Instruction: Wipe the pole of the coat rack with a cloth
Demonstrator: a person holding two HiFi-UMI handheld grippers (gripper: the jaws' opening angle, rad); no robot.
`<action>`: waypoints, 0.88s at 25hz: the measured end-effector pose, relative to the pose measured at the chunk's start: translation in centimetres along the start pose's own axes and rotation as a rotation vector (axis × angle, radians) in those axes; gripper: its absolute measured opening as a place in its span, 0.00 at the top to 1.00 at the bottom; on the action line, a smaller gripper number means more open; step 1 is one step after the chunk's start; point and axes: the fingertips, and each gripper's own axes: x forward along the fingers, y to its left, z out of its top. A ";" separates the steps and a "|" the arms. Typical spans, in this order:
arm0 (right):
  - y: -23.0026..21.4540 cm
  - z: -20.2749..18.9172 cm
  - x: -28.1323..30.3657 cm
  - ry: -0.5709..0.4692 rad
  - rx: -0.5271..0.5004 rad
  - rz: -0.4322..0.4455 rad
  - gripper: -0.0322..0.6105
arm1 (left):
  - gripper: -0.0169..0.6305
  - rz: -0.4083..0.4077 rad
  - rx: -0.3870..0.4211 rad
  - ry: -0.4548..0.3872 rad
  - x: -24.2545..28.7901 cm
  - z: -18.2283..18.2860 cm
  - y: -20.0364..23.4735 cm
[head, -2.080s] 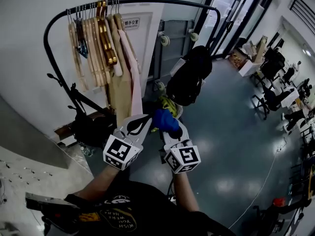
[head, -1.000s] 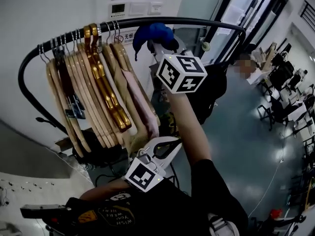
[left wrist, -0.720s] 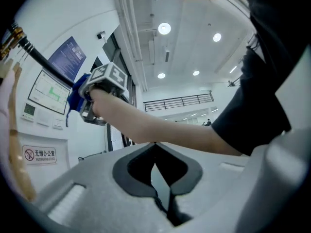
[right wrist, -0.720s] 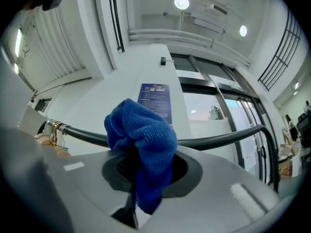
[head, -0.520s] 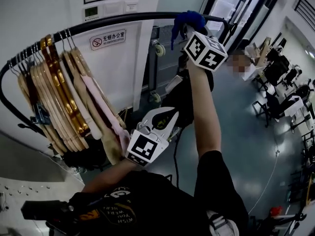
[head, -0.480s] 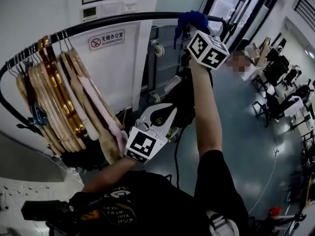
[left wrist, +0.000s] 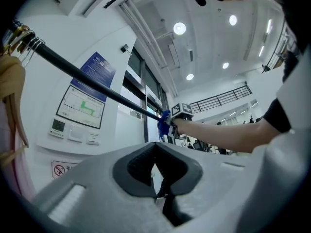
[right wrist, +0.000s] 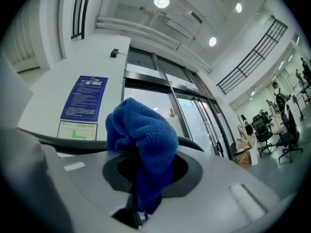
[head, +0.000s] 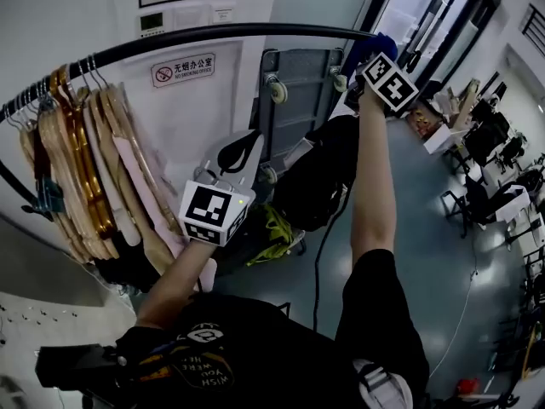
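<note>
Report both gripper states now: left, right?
Left gripper: shut, nothing between its jaws.
Right gripper: shut on the blue fuzzy microfibre cloth, raised to the black metal coat-rack pole.

The black pole (head: 255, 30) carries wooden hangers (head: 81, 164) — bunched at one end.

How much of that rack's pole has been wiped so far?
Done: in the last second the blue cloth slid from beside the hangers to the right bend of the pole. In hand: the right tool holds it there. Left, probably: the downward sides and the stretch under the hangers.
</note>
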 end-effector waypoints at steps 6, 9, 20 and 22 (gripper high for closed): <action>8.9 -1.4 -3.8 -0.017 -0.006 0.200 0.83 | 0.97 0.080 -0.022 0.003 -2.6 0.4 4.1; 16.6 -2.9 -6.7 0.004 -0.054 0.326 0.83 | 0.97 0.106 -0.025 0.011 -4.2 0.4 5.7; 42.2 -7.5 -15.8 0.054 -0.165 0.795 0.82 | 0.98 0.157 0.005 0.041 -8.8 -0.9 8.4; 44.0 -7.8 -16.2 0.045 -0.208 0.821 0.82 | 0.98 0.176 -0.014 0.026 -9.2 -0.7 9.4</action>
